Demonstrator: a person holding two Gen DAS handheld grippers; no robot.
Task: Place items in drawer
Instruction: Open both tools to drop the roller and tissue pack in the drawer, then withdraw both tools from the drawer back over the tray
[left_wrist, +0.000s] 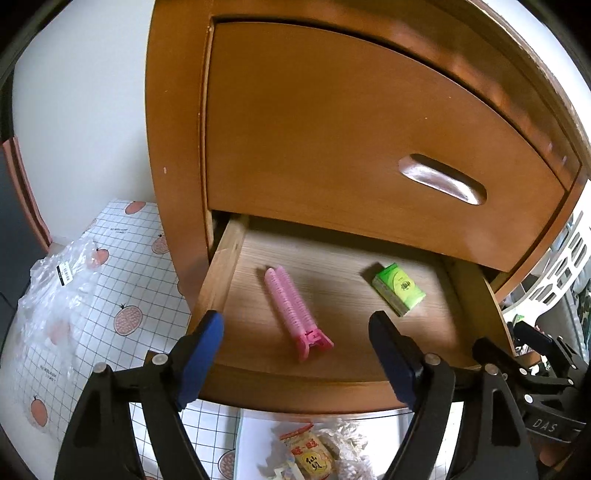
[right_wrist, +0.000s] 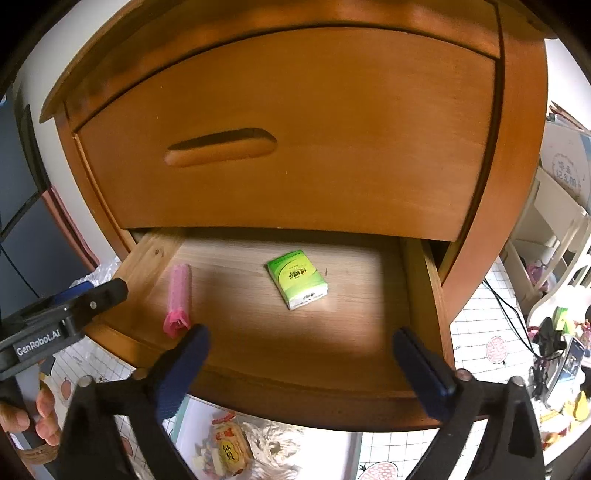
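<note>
my left gripper (left_wrist: 295, 332): fingers spread, holding nothing | my right gripper (right_wrist: 301, 349): fingers spread, holding nothing | pink hair clip (left_wrist: 293, 312) and green tissue pack (right_wrist: 297, 282) lie apart in open drawer (right_wrist: 421, 295)

Open wooden drawer (left_wrist: 218, 273), pink hair clip (left_wrist: 291, 310), green tissue pack (left_wrist: 399, 288)

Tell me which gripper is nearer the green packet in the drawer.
Right. The right gripper stands open directly in front of the green packet; the left gripper is open over the pink hair clip, off to the packet's left.
</note>
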